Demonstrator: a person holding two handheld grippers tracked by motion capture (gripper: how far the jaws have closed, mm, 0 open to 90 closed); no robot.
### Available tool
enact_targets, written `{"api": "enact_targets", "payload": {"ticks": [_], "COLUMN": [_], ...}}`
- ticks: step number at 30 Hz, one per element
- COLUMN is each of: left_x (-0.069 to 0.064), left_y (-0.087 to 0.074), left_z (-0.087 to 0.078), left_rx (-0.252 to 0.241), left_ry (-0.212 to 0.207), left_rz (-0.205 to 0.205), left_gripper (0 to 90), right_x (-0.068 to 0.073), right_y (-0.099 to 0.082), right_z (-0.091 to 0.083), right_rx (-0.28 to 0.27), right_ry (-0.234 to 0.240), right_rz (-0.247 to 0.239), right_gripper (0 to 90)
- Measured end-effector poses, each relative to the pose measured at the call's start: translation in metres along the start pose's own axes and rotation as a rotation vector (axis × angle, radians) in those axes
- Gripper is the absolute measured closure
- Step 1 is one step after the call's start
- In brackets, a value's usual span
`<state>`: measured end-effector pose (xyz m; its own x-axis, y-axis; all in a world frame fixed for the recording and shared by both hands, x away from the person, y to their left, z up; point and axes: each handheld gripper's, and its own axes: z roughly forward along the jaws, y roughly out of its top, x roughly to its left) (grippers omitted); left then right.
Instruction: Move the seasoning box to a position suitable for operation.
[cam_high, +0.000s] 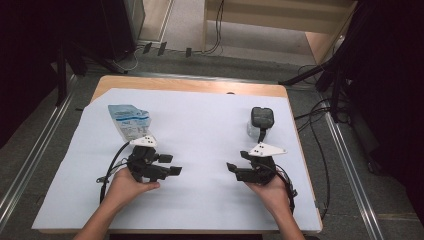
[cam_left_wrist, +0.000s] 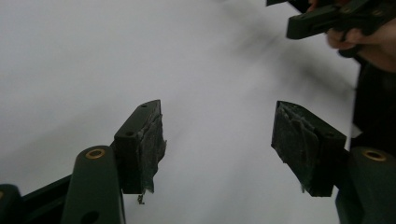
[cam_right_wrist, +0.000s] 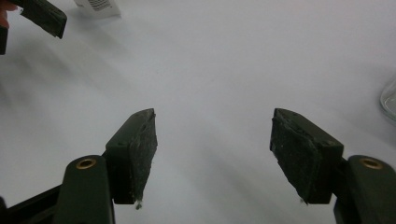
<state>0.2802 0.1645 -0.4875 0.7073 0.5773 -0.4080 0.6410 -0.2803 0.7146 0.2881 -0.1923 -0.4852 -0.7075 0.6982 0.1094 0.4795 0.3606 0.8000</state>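
While both claws stand spread and empty, the blue packet (cam_high: 129, 120) lies just beyond the left claw (cam_high: 170, 165).

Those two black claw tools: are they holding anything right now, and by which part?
Nothing is held. The left gripper and right gripper both stand open over the white sheet, with nothing between their jaws.

Two grippers on hand: left gripper (cam_high: 172, 165) near the tabletop's near-left part, right gripper (cam_high: 231, 168) near its near-right part. Two hands, one on each: left hand (cam_high: 127, 186), right hand (cam_high: 270, 191). One white sheet (cam_high: 200, 135) spread over one wooden table (cam_high: 185, 85). One blue-and-white packet (cam_high: 128, 120) toward the far-left corner. One clear container with a black lid (cam_high: 261, 120) toward the far-right corner.
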Motion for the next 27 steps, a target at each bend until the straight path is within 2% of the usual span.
{"api": "enact_targets", "payload": {"ticks": [2, 3, 8, 9, 11, 13, 17, 20, 23, 27], "left_x": [-0.001, -0.002, -0.003, -0.005, -0.007, -0.009, -0.01, -0.009, -0.007, -0.007], "left_y": [0.0, 0.0, -0.001, -0.002, -0.003, -0.005, -0.005, -0.004, -0.004, -0.003], "left_z": [0.0, -0.001, -0.002, -0.002, -0.002, 0.001, 0.002, 0.001, 0.002, 0.006], "left_rx": [-0.004, -0.005, -0.01, -0.003, 0.003, 0.018, 0.028, 0.008, 0.013, 0.022], "left_ry": [-0.006, 0.01, 0.023, 0.035, 0.046, 0.063, 0.064, 0.053, 0.044, 0.039], "left_rz": [0.004, 0.032, 0.053, 0.081, 0.096, 0.135, 0.144, 0.135, 0.116, 0.122], "left_gripper": [36.5, 38.2, 43.0, 43.1, 44.3, 43.2, 42.5, 42.8, 43.6, 43.9], "right_x": [-0.001, -0.001, -0.004, -0.005, -0.005, -0.008, -0.011, -0.014, -0.018, -0.021], "right_y": [0.0, -0.001, -0.003, -0.003, -0.004, -0.004, -0.006, -0.007, -0.011, -0.015], "right_z": [-0.001, -0.001, -0.003, -0.004, -0.005, -0.007, -0.011, -0.013, -0.016, -0.019], "right_rx": [-0.003, -0.002, -0.004, -0.004, -0.002, 0.002, -0.005, -0.015, -0.024, -0.036], "right_ry": [0.003, 0.0, -0.005, -0.003, -0.001, 0.0, -0.016, -0.026, -0.042, -0.052], "right_rz": [0.004, 0.007, 0.011, 0.013, 0.015, 0.021, 0.021, 0.029, 0.05, 0.082], "right_gripper": [32.9, 32.9, 34.7, 37.4, 39.2, 41.9, 44.1, 44.3, 44.8, 46.0]}}
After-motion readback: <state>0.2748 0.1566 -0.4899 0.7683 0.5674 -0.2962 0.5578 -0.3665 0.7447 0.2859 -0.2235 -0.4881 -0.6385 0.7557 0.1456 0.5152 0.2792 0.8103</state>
